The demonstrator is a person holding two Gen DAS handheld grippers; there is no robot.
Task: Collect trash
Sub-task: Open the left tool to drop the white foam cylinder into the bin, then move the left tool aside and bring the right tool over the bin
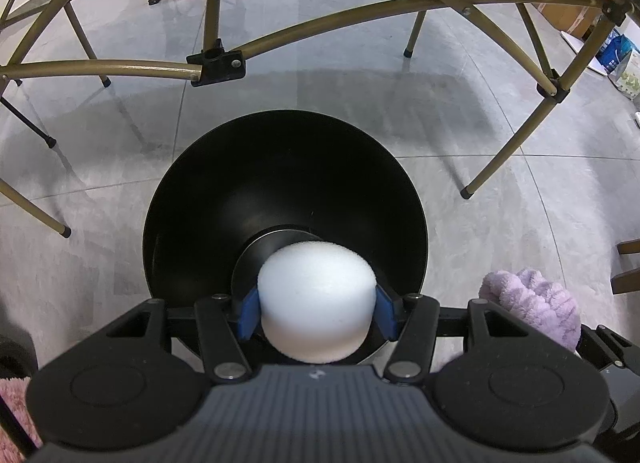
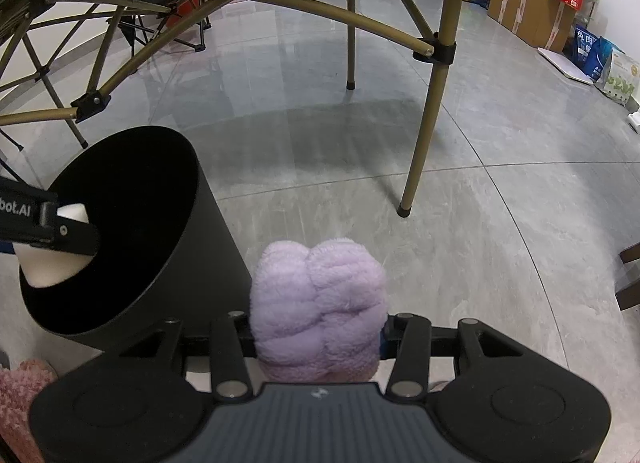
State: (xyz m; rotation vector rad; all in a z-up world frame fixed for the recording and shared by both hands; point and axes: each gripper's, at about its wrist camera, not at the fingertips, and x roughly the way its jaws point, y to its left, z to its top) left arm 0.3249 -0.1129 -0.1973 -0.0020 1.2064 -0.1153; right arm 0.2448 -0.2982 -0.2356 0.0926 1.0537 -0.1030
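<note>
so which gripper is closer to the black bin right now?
Left. The left gripper holds the white foam piece right over the black bin mouth. The right gripper, shut on the purple fluffy item, sits beside the bin.

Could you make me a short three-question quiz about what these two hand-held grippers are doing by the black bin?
1. True or false: the left hand-held gripper holds a white foam piece over the black bin.
2. What does the right hand-held gripper hold? A) purple fluffy cloth B) bottle C) paper cup
3. Is the purple cloth above the bin's opening or beside it?

Key: 1 true; 2 A; 3 beside it, over the floor.
</note>
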